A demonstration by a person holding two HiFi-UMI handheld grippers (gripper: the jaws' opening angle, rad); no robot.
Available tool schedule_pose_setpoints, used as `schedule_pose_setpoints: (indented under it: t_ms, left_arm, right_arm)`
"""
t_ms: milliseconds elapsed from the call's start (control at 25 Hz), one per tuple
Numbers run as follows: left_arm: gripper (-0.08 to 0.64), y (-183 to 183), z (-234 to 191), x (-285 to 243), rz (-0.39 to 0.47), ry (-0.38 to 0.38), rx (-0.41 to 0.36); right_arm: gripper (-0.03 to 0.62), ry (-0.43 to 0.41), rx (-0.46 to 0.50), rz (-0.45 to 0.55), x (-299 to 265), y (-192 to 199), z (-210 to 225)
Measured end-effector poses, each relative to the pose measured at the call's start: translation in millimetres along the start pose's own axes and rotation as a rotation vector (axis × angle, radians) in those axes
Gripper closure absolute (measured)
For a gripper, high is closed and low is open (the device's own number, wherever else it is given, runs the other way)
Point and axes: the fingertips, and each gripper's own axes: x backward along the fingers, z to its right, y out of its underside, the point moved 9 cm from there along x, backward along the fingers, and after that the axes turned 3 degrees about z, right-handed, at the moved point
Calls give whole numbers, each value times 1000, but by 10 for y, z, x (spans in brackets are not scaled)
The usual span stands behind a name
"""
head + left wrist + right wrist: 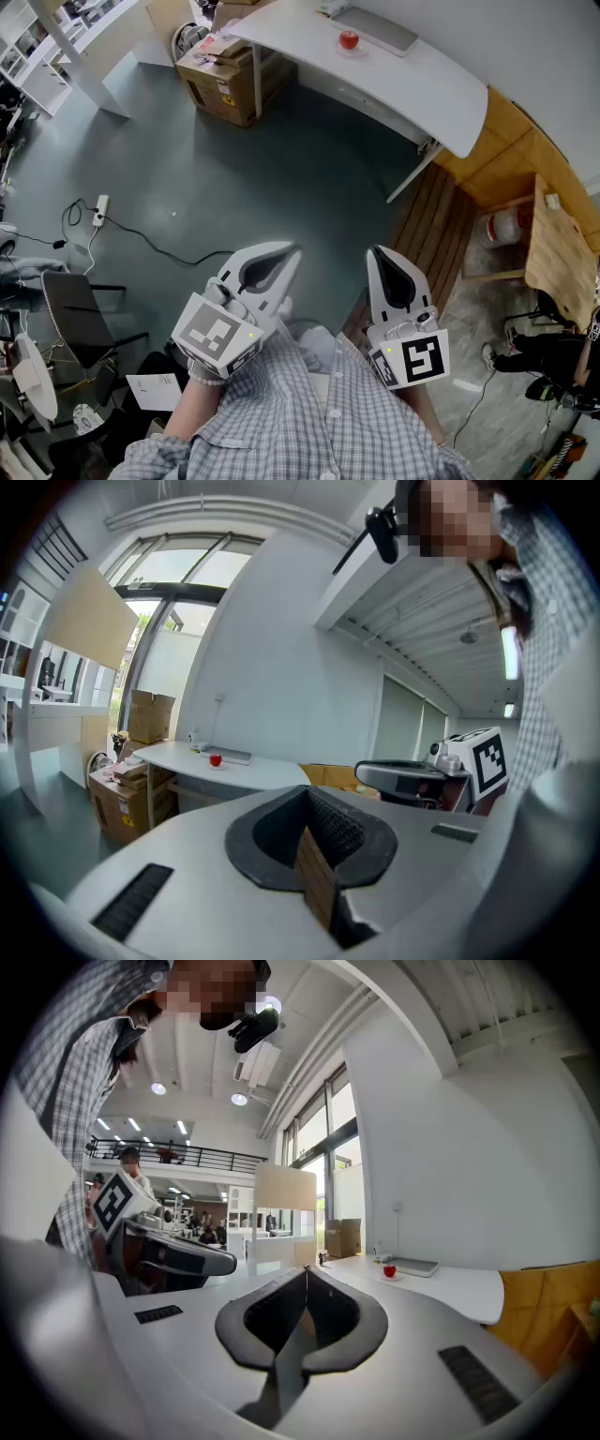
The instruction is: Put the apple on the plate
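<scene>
1. Left gripper [283, 257]: jaws pressed together with nothing between them; it is held close to the person's checked shirt [309, 412].
2. Right gripper [382, 257]: jaws likewise closed and empty.
3. The apple [349, 39] sits far off on the white table [422, 84], well apart from both grippers (seemingly on a small pale plate [349, 52], though it is too small to be sure).

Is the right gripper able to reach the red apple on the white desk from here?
Probably not: the right gripper sits close to the person's body, and open floor separates it from the apple on the desk.
</scene>
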Motion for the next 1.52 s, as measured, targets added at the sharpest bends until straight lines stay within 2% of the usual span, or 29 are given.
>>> schedule_pose_setpoints:
  t_ms: [520,720,1080,1520]
  left_arm:
    - [551,-12,1,-19,-12,19,-6]
    - [551,-21,-56,-21,-13,26,-6]
    - [552,-86,-390,-4,6,41,11]
    - [551,-165,-793,48,22,66,-10]
  right_arm:
    - [572,16,0,-8,1,-7,-9]
    - [571,10,61,-21,-31,-30,-64]
    - [571,36,117,-51,-304,-49,-162]
    - [571,86,107,-41,-640,-92,-275]
